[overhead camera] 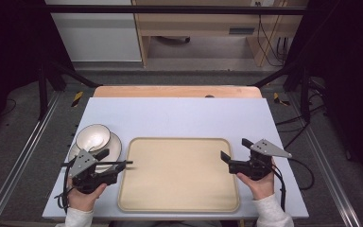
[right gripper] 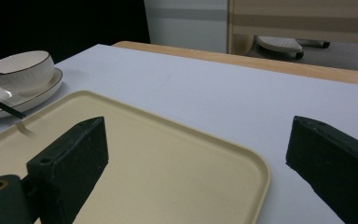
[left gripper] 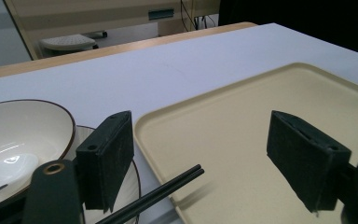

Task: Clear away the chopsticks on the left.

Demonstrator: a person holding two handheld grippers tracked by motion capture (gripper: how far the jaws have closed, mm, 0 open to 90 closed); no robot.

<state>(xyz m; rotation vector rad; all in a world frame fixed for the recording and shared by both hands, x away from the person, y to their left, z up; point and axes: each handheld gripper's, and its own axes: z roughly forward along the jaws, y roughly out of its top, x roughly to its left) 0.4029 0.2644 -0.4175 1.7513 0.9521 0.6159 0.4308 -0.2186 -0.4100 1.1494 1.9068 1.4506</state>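
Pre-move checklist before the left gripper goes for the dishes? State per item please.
1. Left gripper jaws open, nothing between them: ok.
2. Right gripper jaws open and empty, at the tray's right edge: ok.
3. Tray bare, room to set things down: ok.
4. Bowl sits upright on the plate: ok.
5. Chopsticks rest on the plate, tips jutting over the tray rim; could get knocked: not ok.
6. Anything lying in the bowl: cannot tell.
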